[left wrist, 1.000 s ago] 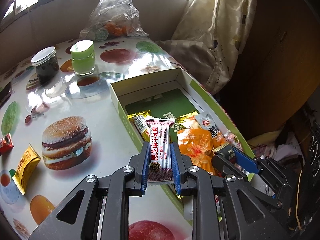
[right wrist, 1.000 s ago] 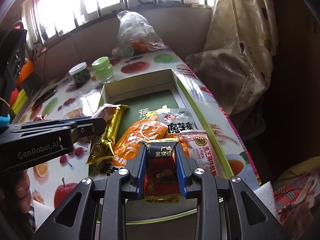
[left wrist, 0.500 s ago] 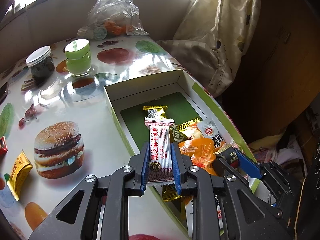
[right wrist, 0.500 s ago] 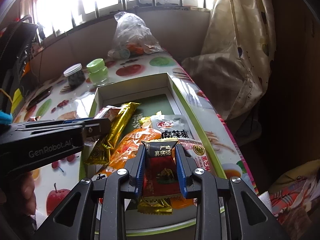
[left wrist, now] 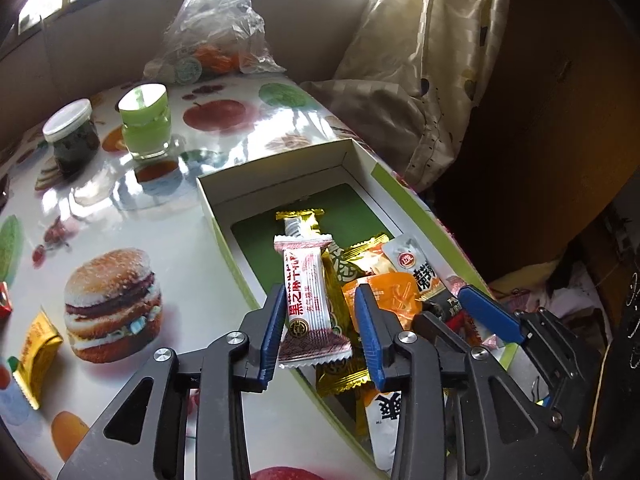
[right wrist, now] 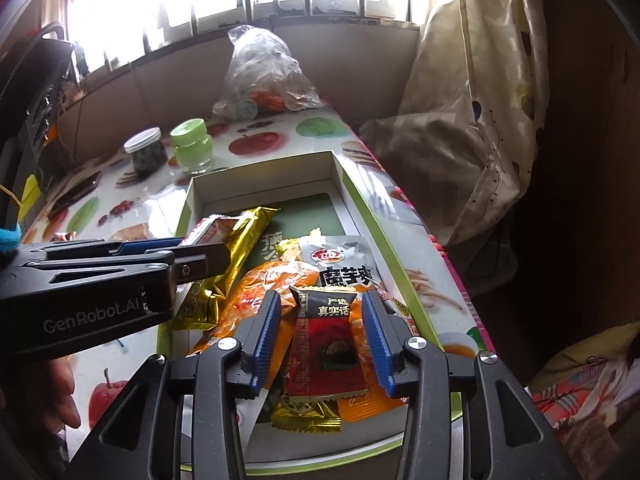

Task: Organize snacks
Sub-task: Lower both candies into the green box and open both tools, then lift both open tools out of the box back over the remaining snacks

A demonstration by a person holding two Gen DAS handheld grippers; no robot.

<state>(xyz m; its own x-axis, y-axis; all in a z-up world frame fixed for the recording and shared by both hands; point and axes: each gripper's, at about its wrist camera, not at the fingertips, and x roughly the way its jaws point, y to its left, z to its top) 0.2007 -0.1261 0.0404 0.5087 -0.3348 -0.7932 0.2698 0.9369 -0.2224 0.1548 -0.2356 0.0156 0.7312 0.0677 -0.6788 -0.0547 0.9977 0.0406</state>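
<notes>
- Left gripper (left wrist: pixel 320 322): its jaws have just been opening and stand released. The pink-and-white sesame bar wrapper (left wrist: pixel 307 300) lies between them, leaning against the left blue pad with a clear gap to the right one.
- That wrapper rests on a gold foil bar (left wrist: pixel 334 320) inside the shallow white cardboard box with green lining (left wrist: pixel 276 176), its lower end over the box's near-left wall.
- Right gripper (right wrist: pixel 320 328): its jaws have also just been opening; released. The red-and-black foil snack packet (right wrist: pixel 326 344) lies between them, touching neither pad, on top of the orange snack bags (right wrist: pixel 264 288) in the same box.
- Beyond the right jaws: a white pouch with black lettering (right wrist: pixel 340 258).
- Left of the left jaws, on the fruit-printed desk (left wrist: pixel 168 208): a yellow sachet (left wrist: pixel 38 346).
</notes>
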